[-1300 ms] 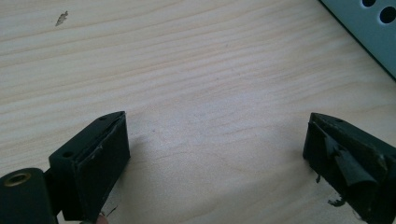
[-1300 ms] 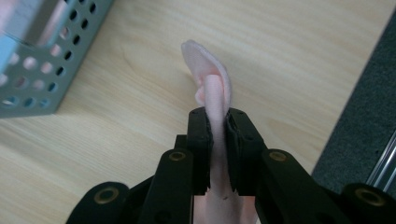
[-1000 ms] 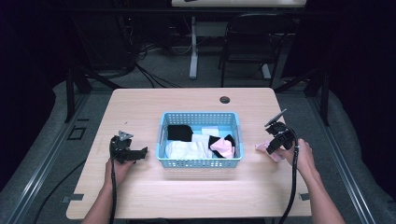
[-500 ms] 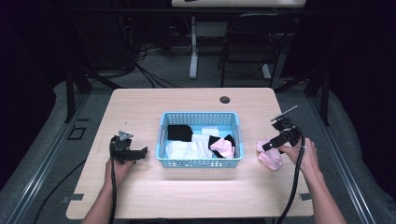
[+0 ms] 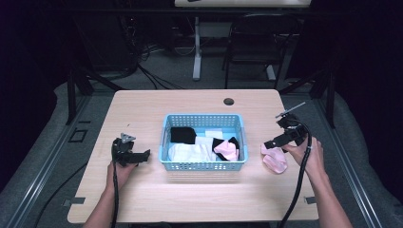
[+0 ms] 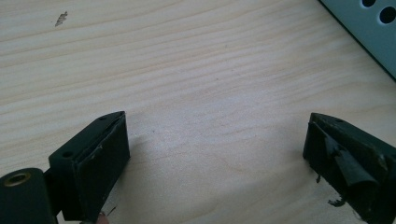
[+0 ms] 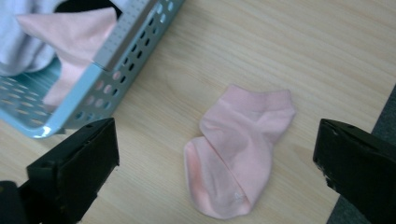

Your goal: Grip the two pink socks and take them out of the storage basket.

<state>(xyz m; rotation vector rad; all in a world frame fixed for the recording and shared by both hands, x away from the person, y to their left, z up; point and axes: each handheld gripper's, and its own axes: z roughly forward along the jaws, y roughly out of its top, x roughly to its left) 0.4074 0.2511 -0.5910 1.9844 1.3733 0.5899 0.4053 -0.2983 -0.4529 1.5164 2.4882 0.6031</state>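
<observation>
A pink sock (image 5: 274, 159) (image 7: 238, 149) lies loosely folded on the wooden table, just right of the blue basket (image 5: 240, 142) (image 7: 116, 46). My right gripper (image 5: 274, 142) (image 7: 217, 140) hangs a little above the sock. Its jaws have just been opening and now stand wide apart, with nothing pressed between them. The basket holds a second pink sock (image 5: 226, 150) (image 7: 70, 32), a white one (image 5: 190, 152) and a black one (image 5: 183, 135). On the table left of the basket rests my left gripper (image 5: 142, 156) (image 6: 217, 135), open over bare wood, pointing toward the basket.
The table's right edge (image 7: 373, 116) runs close beside the pink sock. A round cable hole (image 5: 228, 101) sits at the table's far side. The basket's corner (image 6: 369, 32) shows at the upper right of the left gripper view. Chairs and cables stand behind the table.
The right gripper opened and let go of the pink sock, which now lies on the table. The right hand then rose. The left gripper stayed still.
</observation>
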